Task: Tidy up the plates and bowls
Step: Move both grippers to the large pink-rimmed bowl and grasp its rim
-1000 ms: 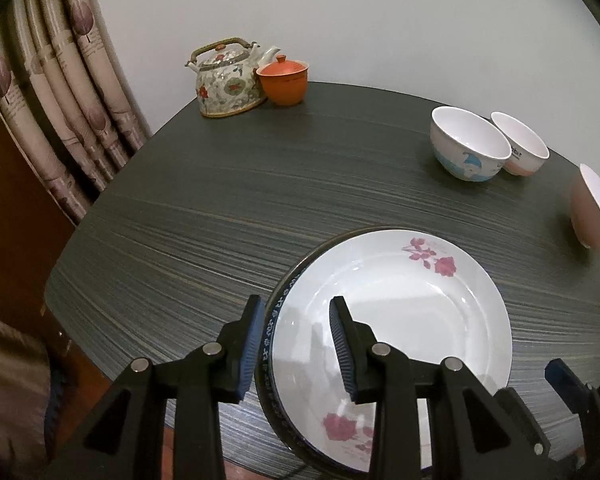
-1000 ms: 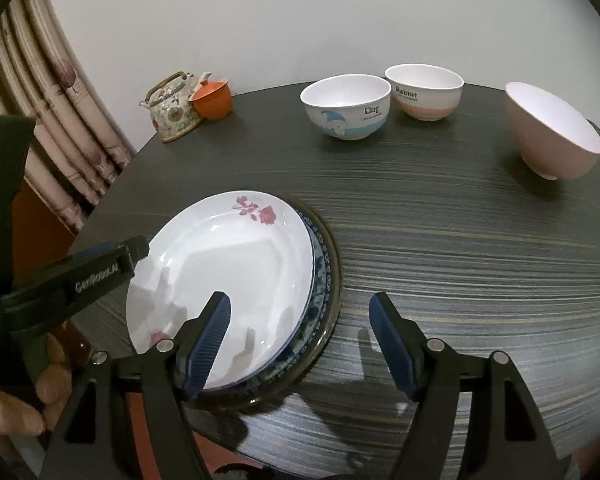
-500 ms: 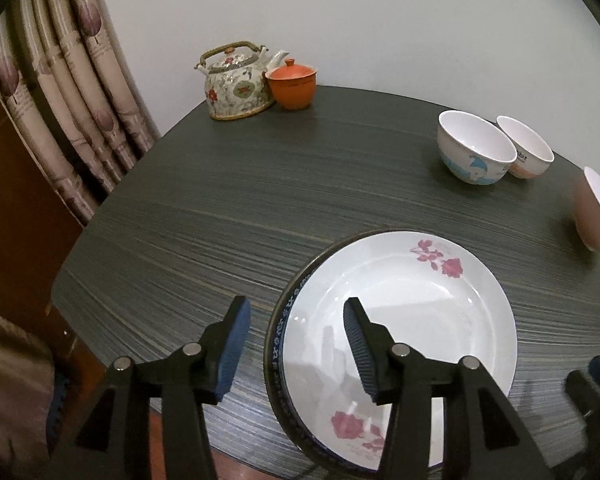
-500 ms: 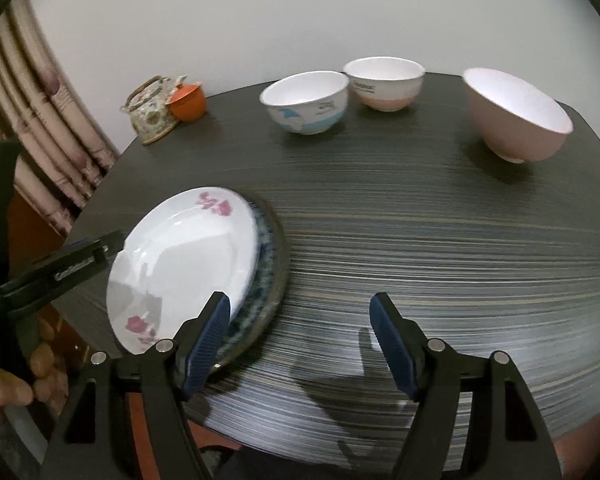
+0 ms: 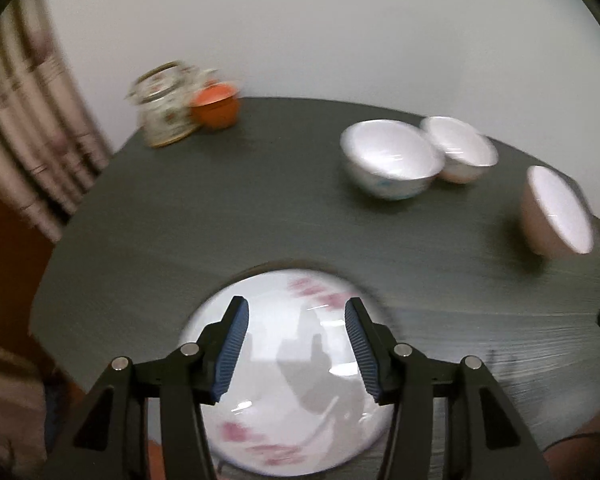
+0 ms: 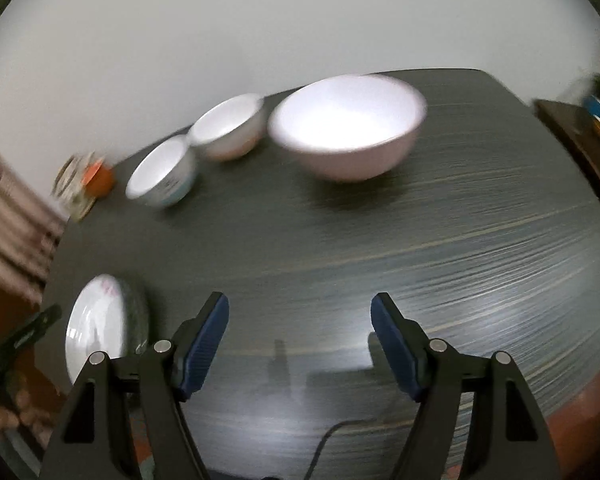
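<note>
Plates [image 5: 284, 392], a white floral one stacked on a dark-rimmed one, lie at the near table edge under the left gripper [image 5: 296, 344], whose jaws are spread wide and hold nothing. A careless knock could send the stack off that edge. The right gripper [image 6: 300, 340], equally wide and empty, is pointed at the pink bowl [image 6: 348, 132] at 12 o'clock, well apart; a rim-only pinch could tip it. Two smaller bowls [image 6: 196, 160] are seen touching at 11 o'clock.
</note>
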